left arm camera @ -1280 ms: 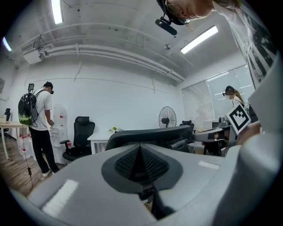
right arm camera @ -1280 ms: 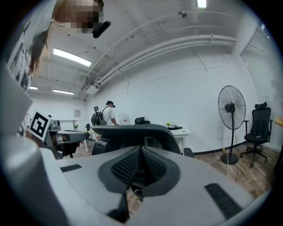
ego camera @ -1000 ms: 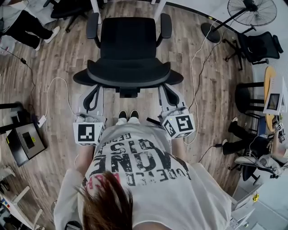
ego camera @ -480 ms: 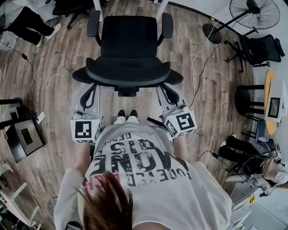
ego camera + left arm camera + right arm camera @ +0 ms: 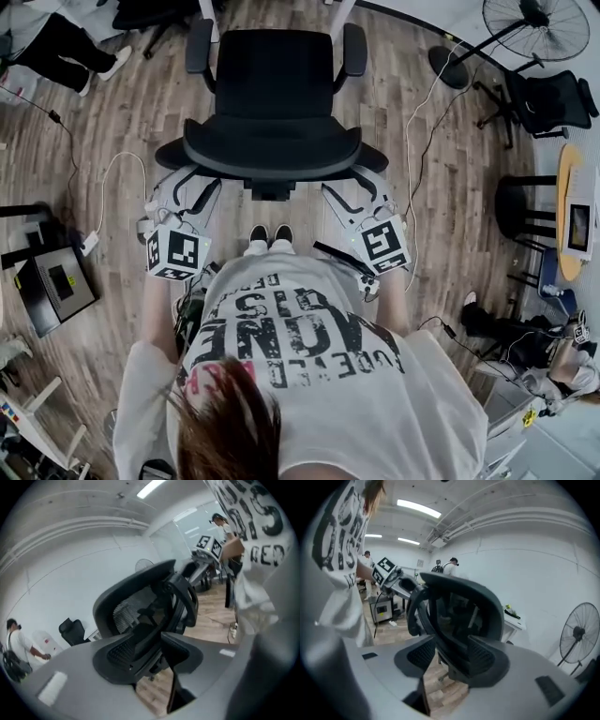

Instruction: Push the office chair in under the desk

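Behind the office chair, left gripper and right gripper sit lower than 1 second ago; their jaws have just been opening, now wide, clamping nothing.

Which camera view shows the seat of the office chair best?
The head view: the whole seat shows from above. The left and right gripper views show only the backrest from behind; it hides the seat.

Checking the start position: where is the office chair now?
Head view, top centre: the office chair stands on the wood floor straight ahead of the person's shoes, backrest toward them, the standing fan off to its right.
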Motion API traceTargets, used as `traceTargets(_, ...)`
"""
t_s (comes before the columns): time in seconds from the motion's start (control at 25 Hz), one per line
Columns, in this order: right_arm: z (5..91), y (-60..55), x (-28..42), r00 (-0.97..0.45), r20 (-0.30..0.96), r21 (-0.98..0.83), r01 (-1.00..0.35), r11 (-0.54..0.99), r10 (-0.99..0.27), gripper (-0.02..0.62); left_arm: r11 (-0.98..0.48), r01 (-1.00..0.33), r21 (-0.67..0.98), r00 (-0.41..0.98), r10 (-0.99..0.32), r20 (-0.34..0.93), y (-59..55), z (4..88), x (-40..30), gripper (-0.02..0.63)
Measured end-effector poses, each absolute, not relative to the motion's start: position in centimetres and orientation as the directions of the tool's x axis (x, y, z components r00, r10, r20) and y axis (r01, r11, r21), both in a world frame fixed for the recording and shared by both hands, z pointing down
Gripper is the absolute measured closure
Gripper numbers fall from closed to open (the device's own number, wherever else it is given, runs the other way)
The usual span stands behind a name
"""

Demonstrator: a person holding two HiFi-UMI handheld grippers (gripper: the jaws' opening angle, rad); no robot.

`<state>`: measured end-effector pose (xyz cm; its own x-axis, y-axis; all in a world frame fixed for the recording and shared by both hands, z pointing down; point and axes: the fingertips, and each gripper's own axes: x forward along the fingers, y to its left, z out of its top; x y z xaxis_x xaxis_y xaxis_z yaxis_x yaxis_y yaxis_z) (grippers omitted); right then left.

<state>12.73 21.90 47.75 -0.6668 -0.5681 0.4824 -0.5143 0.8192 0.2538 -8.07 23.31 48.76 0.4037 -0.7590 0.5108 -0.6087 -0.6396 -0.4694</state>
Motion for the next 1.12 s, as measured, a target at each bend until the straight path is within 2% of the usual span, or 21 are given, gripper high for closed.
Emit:
traceTargets(0.12, 49.4, 21.8, 12.7, -0.62, 0.565, 0.326, -0.439, 0.837, -0.545, 0.407, -0.719, -0.473, -0.51, 0.378, -0.688, 0.619, 23.0, 50.8, -8.0, 0.417)
traceTargets(0.24, 50.5, 21.4, 12.6, -0.582, 0.61, 0.374, -0.385, 0.844, -0.537, 0.406, -0.765, -0.411, -0.496, 0.378, -0.638, 0.671, 22.7, 51.9, -7.7, 0.417)
traceTargets(0.48, 52.5, 20.9, 12.6, -0.511, 0.68, 0.42, -0.316, 0.851, -0.525, 0.405, -0.809, -0.371, -0.457, 0.361, -0.578, 0.731, 22.9, 53.1, -7.6, 0.418)
traceTargets(1.12, 53.8, 20.4, 12.7, -0.463, 0.693, 0.497, -0.249, 0.831, -0.553, 0.4, -0.811, -0.293, -0.507, 0.316, -0.583, 0.749, 21.9, 55.2, -7.6, 0.442)
